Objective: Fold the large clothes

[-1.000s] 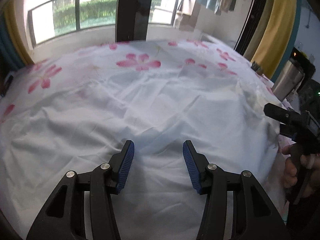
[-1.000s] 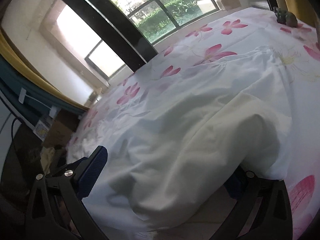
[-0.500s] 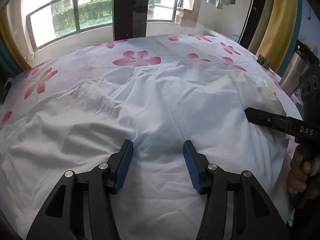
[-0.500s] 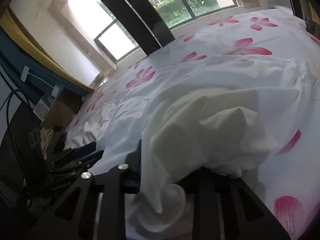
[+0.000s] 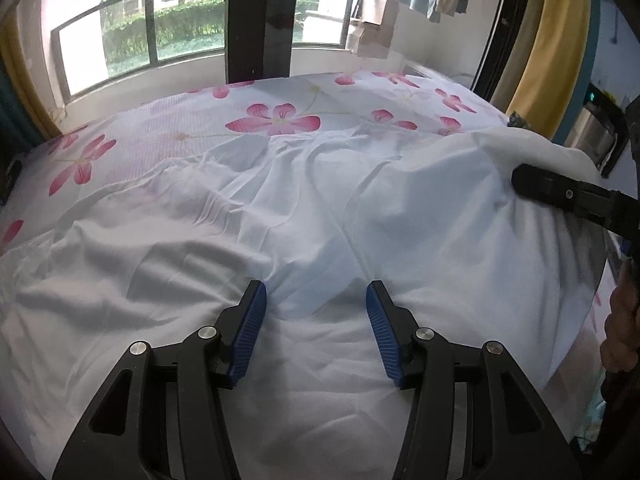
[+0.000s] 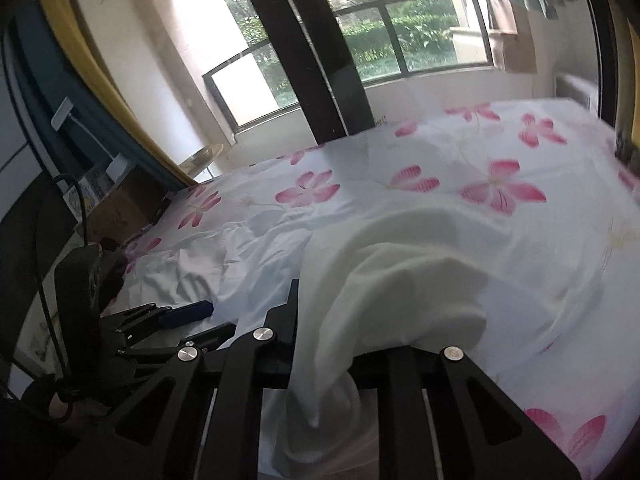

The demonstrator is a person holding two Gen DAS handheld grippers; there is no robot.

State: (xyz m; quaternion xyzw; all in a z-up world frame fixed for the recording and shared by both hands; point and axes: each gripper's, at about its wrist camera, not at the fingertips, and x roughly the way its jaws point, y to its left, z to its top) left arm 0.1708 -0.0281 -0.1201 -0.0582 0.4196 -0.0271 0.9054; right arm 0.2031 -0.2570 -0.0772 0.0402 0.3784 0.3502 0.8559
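Our right tool (image 6: 320, 344) is closing, pinching the near-right edge of the white garment (image 5: 280, 220), which lies across the flowered bed (image 5: 280, 120). Our left tool (image 5: 314, 320) hovers spread over the near middle, cloth stretching away far and left.

Far bed: flowered sheet (image 5: 280, 120) flat, passable.
Right side: lifted white garment (image 5: 460, 208) bunches, blocks.
Far edge: window pillar (image 5: 256, 20) stands.
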